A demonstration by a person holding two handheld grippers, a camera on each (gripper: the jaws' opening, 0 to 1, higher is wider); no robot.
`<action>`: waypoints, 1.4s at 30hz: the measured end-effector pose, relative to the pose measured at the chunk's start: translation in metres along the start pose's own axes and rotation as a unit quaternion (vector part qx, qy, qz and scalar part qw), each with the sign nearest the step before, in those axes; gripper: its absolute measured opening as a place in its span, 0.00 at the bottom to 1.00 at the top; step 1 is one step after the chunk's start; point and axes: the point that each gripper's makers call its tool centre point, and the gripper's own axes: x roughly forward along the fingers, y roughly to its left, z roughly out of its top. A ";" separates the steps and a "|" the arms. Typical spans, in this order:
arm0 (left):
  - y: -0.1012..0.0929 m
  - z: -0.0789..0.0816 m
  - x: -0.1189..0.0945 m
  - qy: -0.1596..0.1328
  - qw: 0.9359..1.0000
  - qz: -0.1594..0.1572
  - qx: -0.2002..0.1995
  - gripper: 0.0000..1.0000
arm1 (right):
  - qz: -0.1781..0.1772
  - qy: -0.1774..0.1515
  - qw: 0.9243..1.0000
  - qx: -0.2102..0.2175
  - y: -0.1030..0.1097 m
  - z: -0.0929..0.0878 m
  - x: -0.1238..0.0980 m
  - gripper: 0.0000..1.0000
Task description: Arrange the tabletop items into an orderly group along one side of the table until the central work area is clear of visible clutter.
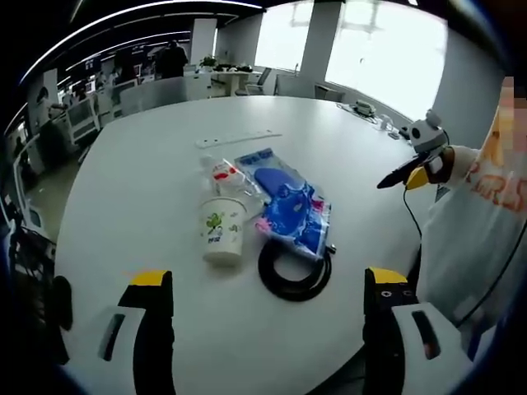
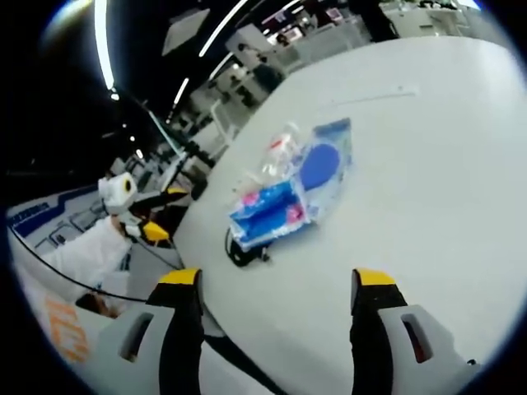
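Beside cup (image 1: pixel 222 230), cable coil (image 1: pixel 294 271), blue packet (image 1: pixel 290 203).

My blue packet (image 1: pixel 290 206) covers part of the black cable coil (image 1: pixel 294 276). In the right gripper view the coil (image 2: pixel 240 249) barely peeks out, and the clear wrapper (image 2: pixel 278 155) is too blurred, maybe snacks. Cup print (image 1: pixel 216 226) unreadable.

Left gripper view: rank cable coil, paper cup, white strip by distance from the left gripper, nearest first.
1. Black coiled cable, just ahead of the left gripper, slightly right.
2. White paper cup with green print, left of the cable.
3. Flat white strip, far side of table.
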 end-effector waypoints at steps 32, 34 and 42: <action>-0.007 -0.006 0.006 -0.003 1.000 -0.009 -0.013 0.98 | -0.007 0.005 1.000 0.022 -0.009 -0.006 -0.005 0.68; -0.008 -0.007 0.007 -0.002 1.000 -0.010 -0.014 0.98 | -0.007 0.007 1.000 0.023 -0.010 -0.008 -0.004 0.68; -0.013 -0.007 0.010 -0.011 1.000 -0.009 -0.024 0.97 | -0.010 0.011 1.000 0.023 -0.013 -0.010 -0.005 0.68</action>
